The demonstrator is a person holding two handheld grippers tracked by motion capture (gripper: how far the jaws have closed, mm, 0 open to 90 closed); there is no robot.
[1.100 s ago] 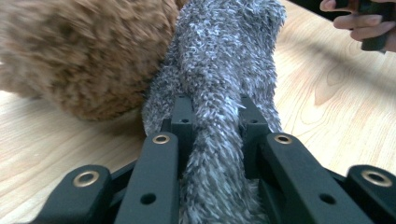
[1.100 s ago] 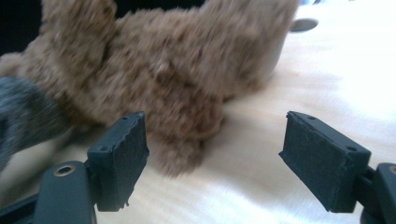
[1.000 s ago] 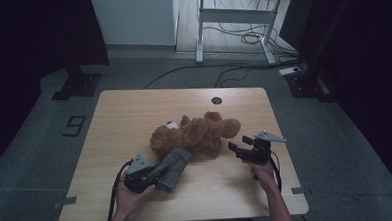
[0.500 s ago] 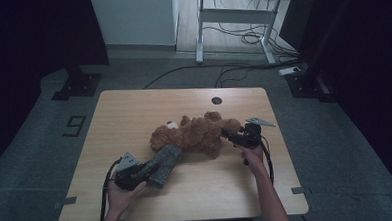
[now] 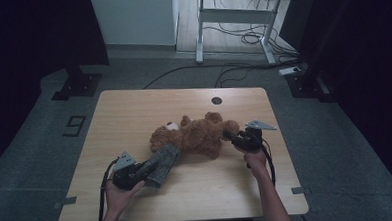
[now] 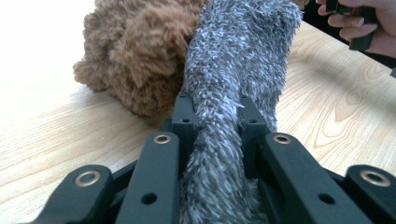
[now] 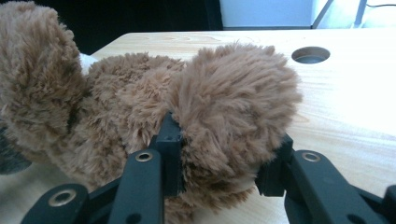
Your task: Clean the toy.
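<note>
Lying near the middle of your wooden table (image 5: 134, 113), the brown teddy bear (image 5: 195, 135) leaves wide bare board behind it and to its left, as far as the round cable hole (image 5: 216, 100) by the far edge. You have less room on the near side, where both of your forearms come in over the front edge.

Your left gripper (image 5: 131, 174) sits near the front-left part of the table, its jaws nearly closed on a grey shaggy cloth (image 6: 233, 93); the coarse, spiky pile bulges between them and runs forward until it touches the bear's curly brown fur (image 6: 135, 56). Your right gripper (image 5: 237, 137) is at the bear's right end, close to the table's right edge. Its jaws stand fairly wide apart on either side of a rounded plush limb (image 7: 233, 107), and both press into the fluff.

Which limb that is you cannot tell from the close view. The bear's face is mostly turned away; a pale patch (image 5: 171, 125) shows at its head end. Dark floor surrounds the table, and detail there is hard to make out.
</note>
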